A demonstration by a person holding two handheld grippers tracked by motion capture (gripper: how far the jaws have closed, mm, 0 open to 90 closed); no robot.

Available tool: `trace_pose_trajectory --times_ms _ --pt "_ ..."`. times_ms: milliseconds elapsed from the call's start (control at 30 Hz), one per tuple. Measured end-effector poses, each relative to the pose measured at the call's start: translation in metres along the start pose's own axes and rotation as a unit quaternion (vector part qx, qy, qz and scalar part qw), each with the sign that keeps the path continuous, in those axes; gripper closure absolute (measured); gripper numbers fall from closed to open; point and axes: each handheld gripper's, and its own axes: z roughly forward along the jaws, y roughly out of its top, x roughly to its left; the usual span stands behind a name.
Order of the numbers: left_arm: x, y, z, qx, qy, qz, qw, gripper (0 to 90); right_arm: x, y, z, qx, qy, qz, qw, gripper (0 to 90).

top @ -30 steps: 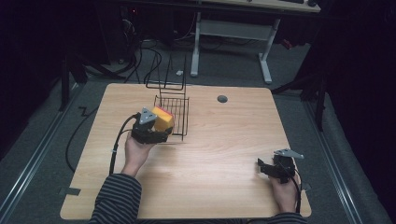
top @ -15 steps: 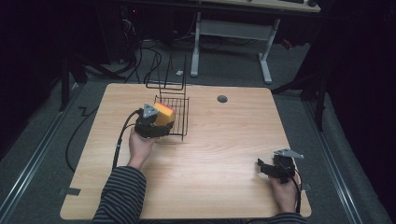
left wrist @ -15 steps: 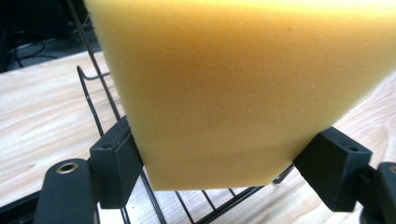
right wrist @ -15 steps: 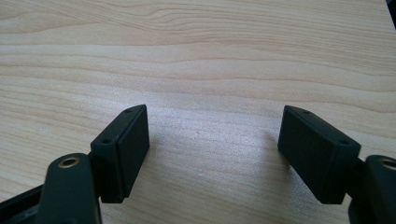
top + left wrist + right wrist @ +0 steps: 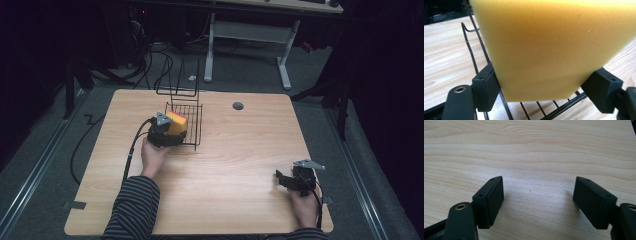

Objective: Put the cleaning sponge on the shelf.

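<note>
My left tongs (image 5: pixel 172 131) are clamped on the sponge (image 5: pixel 549 47), one pad pressing each side of it. The sponge sits over the near edge of the wire rack (image 5: pixel 192 125), whose bars run just beneath my jaws. My right tongs (image 5: pixel 539 200) stand apart with nothing between them, low over the bare table (image 5: pixel 536 152), well away from the rack.

- You grip a yellow sponge (image 5: pixel 554 47) of matt, porous foam.
- Your rack (image 5: pixel 192 125) is thin black wire.
- Your table (image 5: pixel 240 150) shows smooth, pale wood grain.
</note>
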Motion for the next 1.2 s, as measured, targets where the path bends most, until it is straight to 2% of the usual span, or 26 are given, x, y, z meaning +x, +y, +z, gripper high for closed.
trace_pose_trajectory --times_ms 167,533,1200 --pt "-0.0019 -0.0014 0.004 0.005 0.001 0.004 1.0 23.0 0.0 0.0 0.0 0.0 0.0 0.0 1.0 25.0" --pt "0.0015 -0.0022 0.0055 0.006 -0.006 -0.007 0.9999 22.1 0.0 0.0 0.0 0.0 0.0 0.0 1.0 25.0" --pt "0.0037 -0.0027 0.0064 0.002 -0.013 -0.007 0.9999 18.2 0.0 0.0 0.0 0.0 0.0 0.0 1.0 25.0"
